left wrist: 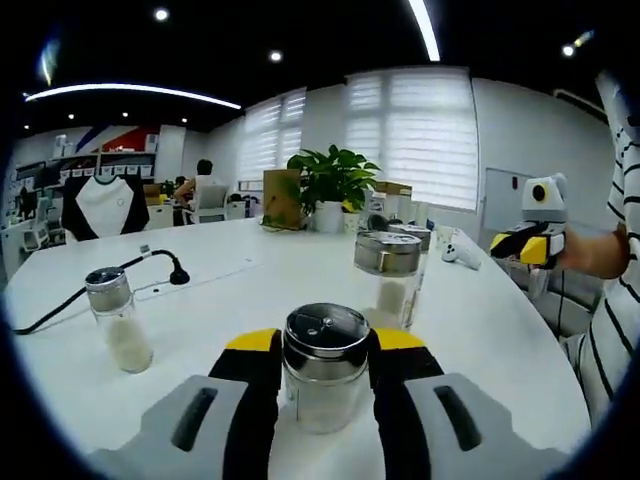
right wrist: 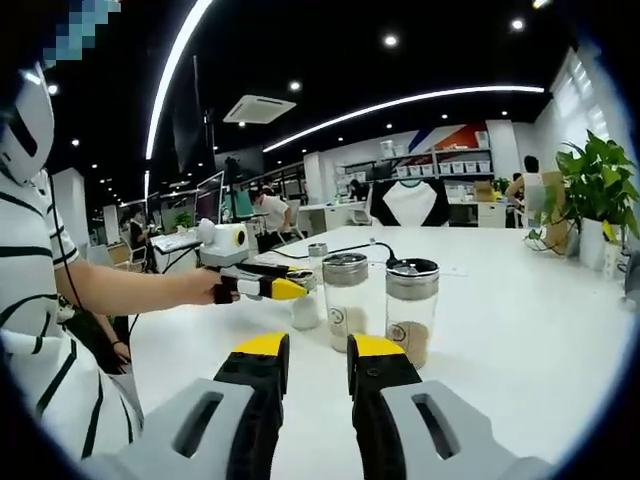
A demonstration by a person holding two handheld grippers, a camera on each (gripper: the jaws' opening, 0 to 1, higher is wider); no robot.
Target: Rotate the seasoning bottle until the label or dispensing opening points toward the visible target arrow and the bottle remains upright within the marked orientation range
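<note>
Left gripper (left wrist: 325, 375) jaws pinch the glass seasoning bottle (left wrist: 322, 385) mid-body: rigid, slippery, breakable. Right gripper (right wrist: 317, 375) jaws stand slightly spread, empty.

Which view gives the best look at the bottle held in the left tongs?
The left gripper view: the seasoning bottle sits close between the left tongs, its metal lid and holes plainly visible. In the right gripper view the same bottle is small and farther off, partly hidden behind those tongs, so its lid is hard to read.

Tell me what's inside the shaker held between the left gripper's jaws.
The shaker holds white powder in its lower half; the left gripper jaws and the metal lid hide the rest.
</note>
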